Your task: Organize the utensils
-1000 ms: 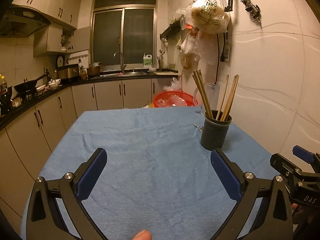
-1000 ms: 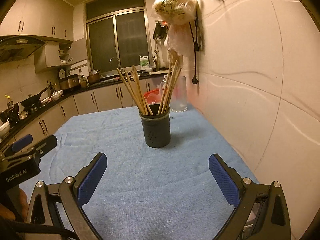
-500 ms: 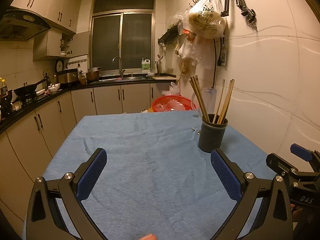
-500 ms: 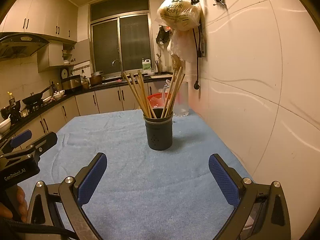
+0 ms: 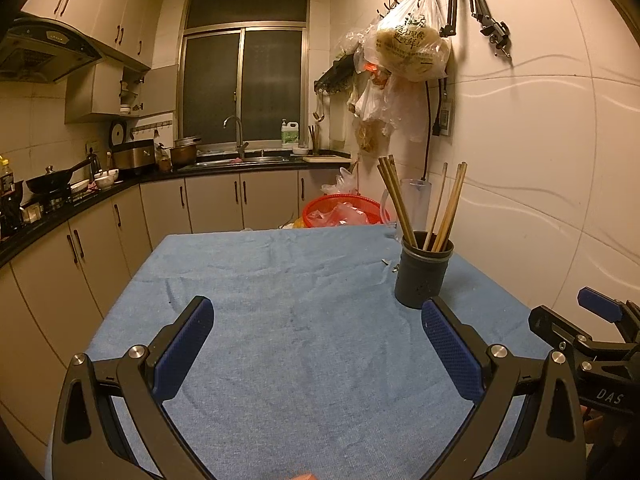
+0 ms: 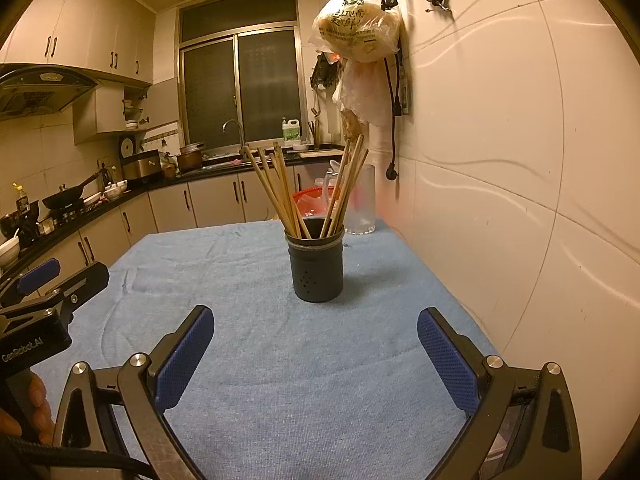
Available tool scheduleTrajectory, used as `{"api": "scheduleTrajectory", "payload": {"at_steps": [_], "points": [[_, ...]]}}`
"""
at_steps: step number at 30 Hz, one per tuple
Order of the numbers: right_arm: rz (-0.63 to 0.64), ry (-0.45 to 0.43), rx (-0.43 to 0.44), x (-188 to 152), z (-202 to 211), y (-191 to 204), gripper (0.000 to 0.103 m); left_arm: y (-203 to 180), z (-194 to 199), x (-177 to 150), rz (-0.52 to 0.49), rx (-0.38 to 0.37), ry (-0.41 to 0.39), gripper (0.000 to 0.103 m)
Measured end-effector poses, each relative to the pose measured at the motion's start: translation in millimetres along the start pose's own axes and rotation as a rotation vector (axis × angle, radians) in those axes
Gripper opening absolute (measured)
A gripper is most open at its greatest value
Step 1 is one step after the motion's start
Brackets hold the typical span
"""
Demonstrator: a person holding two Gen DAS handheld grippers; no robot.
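A dark grey utensil holder (image 5: 423, 276) (image 6: 318, 270) stands upright on the blue tablecloth (image 5: 304, 320) near the right wall. Several wooden chopsticks (image 5: 416, 204) (image 6: 304, 192) stand in it, fanned out. My left gripper (image 5: 318, 334) is open and empty, low over the near part of the table, left of and nearer than the holder. My right gripper (image 6: 314, 338) is open and empty, facing the holder from a short way back. Each gripper's body shows at the edge of the other's view.
A clear plastic jug (image 6: 362, 200) stands behind the holder by the wall (image 6: 500, 200). A red basket (image 5: 342, 210) sits beyond the table's far edge. Plastic bags (image 5: 412, 46) hang from wall hooks. Cabinets and a counter (image 5: 80, 232) run along the left.
Both grippers have drawn back and risen a little from the holder, which looks smaller and farther. Both stay open and empty.
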State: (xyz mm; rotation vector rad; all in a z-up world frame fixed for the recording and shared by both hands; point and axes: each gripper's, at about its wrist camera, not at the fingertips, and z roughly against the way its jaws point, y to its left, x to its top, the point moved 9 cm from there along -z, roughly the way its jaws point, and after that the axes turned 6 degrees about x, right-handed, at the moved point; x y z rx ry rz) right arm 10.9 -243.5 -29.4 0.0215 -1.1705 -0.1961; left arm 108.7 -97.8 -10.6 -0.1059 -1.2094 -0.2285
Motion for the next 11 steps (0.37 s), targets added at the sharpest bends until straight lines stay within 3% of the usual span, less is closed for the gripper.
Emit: {"api": "scheduleTrajectory", "payload": {"at_steps": [11], "points": [[0.002, 0.013, -0.004, -2.0, -3.7, -0.2, 0.103, -0.4, -3.4, -1.8, 0.021, -0.008, 0.018, 0.103]]}}
